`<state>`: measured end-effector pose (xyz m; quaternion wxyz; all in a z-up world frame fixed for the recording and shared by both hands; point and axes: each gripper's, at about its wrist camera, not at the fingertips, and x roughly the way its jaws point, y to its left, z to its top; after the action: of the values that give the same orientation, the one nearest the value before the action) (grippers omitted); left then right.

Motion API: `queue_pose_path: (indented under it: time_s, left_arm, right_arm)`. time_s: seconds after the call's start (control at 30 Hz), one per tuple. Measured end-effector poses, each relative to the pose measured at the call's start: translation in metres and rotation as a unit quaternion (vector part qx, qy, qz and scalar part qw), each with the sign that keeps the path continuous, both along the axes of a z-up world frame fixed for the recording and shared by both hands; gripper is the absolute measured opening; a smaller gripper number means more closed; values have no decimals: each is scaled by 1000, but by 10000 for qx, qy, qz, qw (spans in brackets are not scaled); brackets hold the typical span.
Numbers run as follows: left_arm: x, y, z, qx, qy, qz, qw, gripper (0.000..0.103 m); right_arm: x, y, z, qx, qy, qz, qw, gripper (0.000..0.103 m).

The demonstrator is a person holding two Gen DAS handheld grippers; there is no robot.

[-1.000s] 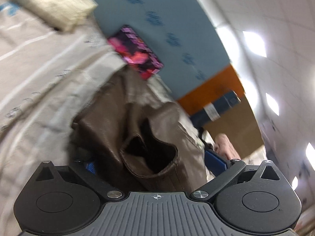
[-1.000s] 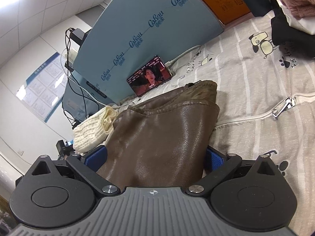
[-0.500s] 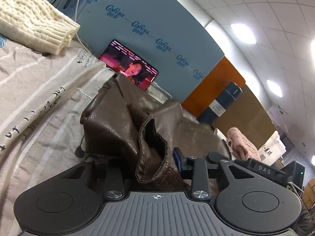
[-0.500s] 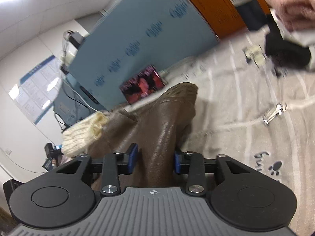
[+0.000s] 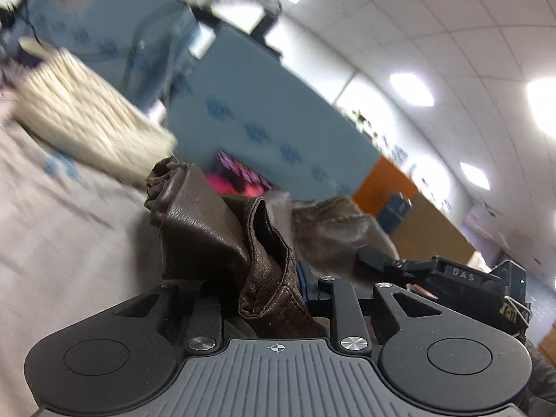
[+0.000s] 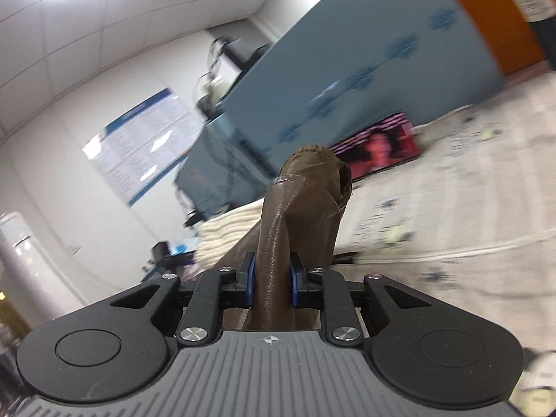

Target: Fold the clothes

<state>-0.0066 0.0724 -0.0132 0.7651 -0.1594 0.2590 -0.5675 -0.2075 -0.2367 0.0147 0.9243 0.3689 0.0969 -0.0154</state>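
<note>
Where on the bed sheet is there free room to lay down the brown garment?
Bare sheet lies right of the brown leather garment, in front of the phone. Another bare patch sits below the cream knit. The back is crowded: phone and knit along the blue panel.

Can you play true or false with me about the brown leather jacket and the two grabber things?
1. The right gripper has its jaws shut on the brown leather jacket. True.
2. The left gripper is open and holds nothing. False: its jaws pinch a fold of the jacket too.
3. The jacket is bright red. False: it is brown.
4. A phone with a lit screen leans against the blue panel behind the jacket. True.
5. A cream knitted garment lies near the jacket. True.
6. The bedsheet is plain black. False: it is pale with stripes and small printed pictures.
</note>
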Motion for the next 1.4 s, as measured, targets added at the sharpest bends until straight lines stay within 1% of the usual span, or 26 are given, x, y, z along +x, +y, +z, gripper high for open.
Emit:
queue_pose_path:
  time_s: [0.13, 0.3, 0.47, 0.57, 0.67, 0.77, 0.83, 0.9, 1.0, 1.07, 1.13, 1.27, 1.33, 1.37, 1.4]
  left_arm:
    - [13, 32, 17, -156, -433, 483, 9978, 22]
    - [40, 57, 34, -338, -805, 1042, 9907, 22]
    - [77, 67, 46, -540, -967, 1571, 9813, 22]
    - [103, 69, 52, -643, -1034, 1808, 9760, 22]
    - [126, 63, 55, -699, -1012, 1973, 9726, 22]
    - [148, 53, 53, -757, -965, 2075, 9705, 22]
    - [160, 44, 48, -701, -912, 2147, 9699, 22]
    - [169, 34, 39, -689, -847, 2123, 9711, 22]
    - [182, 20, 25, -484, -786, 2071, 9739, 22]
    - [190, 11, 17, -178, -658, 2068, 9760, 23]
    - [190, 5, 12, 137, -676, 2078, 9757, 23]
    - [190, -5, 6, 645, -786, 2126, 9718, 31]
    - [192, -4, 4, 825, -677, 2221, 9692, 41]
    - [192, -2, 3, 871, -591, 2324, 9669, 53]
    - [193, 0, 3, 907, -510, 2445, 9640, 68]
  right_arm:
    - [44, 22, 11, -55, -131, 464, 9988, 17]
    - [99, 44, 30, -116, -423, 889, 9951, 17]
    - [154, 60, 49, -235, -643, 1099, 9916, 17]
    - [187, 66, 56, -367, -763, 1162, 9896, 17]
    - [216, 69, 61, -469, -833, 1155, 9887, 17]
    - [244, 64, 62, -454, -883, 1068, 9893, 17]
    - [260, 59, 62, -500, -877, 1008, 9898, 17]
    - [273, 52, 59, -582, -819, 946, 9904, 17]
    - [292, 36, 47, -612, -645, 792, 9929, 17]
    - [303, 24, 36, -691, -452, 658, 9944, 17]
    - [311, 15, 22, -836, -222, 568, 9946, 17]
    - [319, 2, -2, -988, 100, 442, 9941, 18]
    - [322, 0, -11, -972, 241, 328, 9944, 21]
    - [323, 1, -15, -1016, 353, 271, 9938, 24]
    - [324, 3, -17, -1099, 453, 214, 9927, 26]
